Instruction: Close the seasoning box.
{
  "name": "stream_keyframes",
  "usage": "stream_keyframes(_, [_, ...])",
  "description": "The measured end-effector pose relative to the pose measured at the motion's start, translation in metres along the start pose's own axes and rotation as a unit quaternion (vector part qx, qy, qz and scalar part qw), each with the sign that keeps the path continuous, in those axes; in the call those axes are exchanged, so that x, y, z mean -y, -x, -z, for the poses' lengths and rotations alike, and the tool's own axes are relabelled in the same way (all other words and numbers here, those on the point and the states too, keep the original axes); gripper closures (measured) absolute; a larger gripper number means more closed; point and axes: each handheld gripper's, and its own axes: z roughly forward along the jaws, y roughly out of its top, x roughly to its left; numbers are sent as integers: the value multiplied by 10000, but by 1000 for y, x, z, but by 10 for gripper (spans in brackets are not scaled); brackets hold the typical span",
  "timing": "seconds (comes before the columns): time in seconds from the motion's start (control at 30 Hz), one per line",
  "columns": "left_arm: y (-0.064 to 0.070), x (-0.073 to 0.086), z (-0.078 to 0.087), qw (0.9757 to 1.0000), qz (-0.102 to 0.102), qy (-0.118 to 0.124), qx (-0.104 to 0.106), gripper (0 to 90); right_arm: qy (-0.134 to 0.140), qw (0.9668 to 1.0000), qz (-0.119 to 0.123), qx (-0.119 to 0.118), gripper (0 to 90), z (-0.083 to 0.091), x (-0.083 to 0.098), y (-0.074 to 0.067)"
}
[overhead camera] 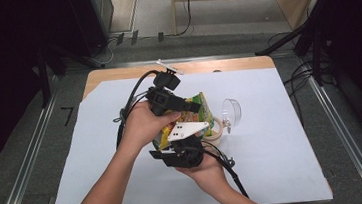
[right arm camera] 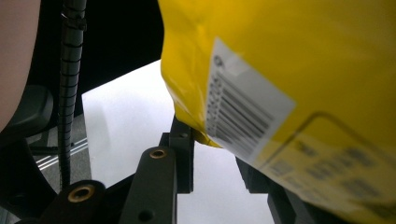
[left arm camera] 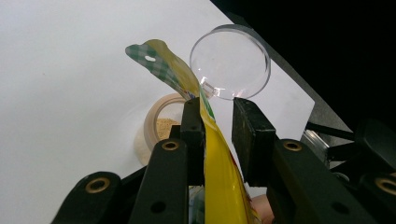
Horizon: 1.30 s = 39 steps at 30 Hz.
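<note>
A yellow and green snack bag (overhead camera: 196, 111) hangs tilted above the table between both grippers. My left gripper (overhead camera: 192, 107) is shut on its upper part; in the left gripper view the bag (left arm camera: 219, 177) runs between the jaws, and its checked top flap reaches out over a beige round jar (left arm camera: 156, 122) with tan powder inside. My right gripper (overhead camera: 177, 145) comes from below, shut on the bag's bottom. There the barcoded bag (right arm camera: 280, 56) rests its corner against one jaw and covers the other.
A clear round lid (overhead camera: 231, 112) stands on edge just right of the jar (overhead camera: 216, 128). White paper (overhead camera: 274, 148) covers the wooden table. Cables trail from both grippers across the middle. Dark stands and floor cables surround the table.
</note>
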Motion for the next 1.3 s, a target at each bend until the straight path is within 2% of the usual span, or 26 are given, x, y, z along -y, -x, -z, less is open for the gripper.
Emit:
stream_keyframes(0.33, [1,0,1,10000,-40,-16,-5,751,27,10000,1,11,711,0,0,-1])
stream_keyframes(0.47, [3,-1,2,9999,-75,86,-34,741,75,10000,9,-7,712,1,-1,0])
stream_keyframes(0.57, [4,-2,4,9998,-100,163,-78,727,110,9999,-78,-38,711,2,-4,0])
stream_keyframes(0.8, [4,-5,6,9995,-122,265,-77,727,132,9999,-91,22,710,2,-9,1])
stream_keyframes(1.03, [7,-5,5,9996,-169,190,-151,732,243,9994,-224,-36,703,0,-8,1])
stream_keyframes(1.3, [10,-4,2,9995,-228,172,-149,735,275,9994,-187,-6,712,0,-3,1])
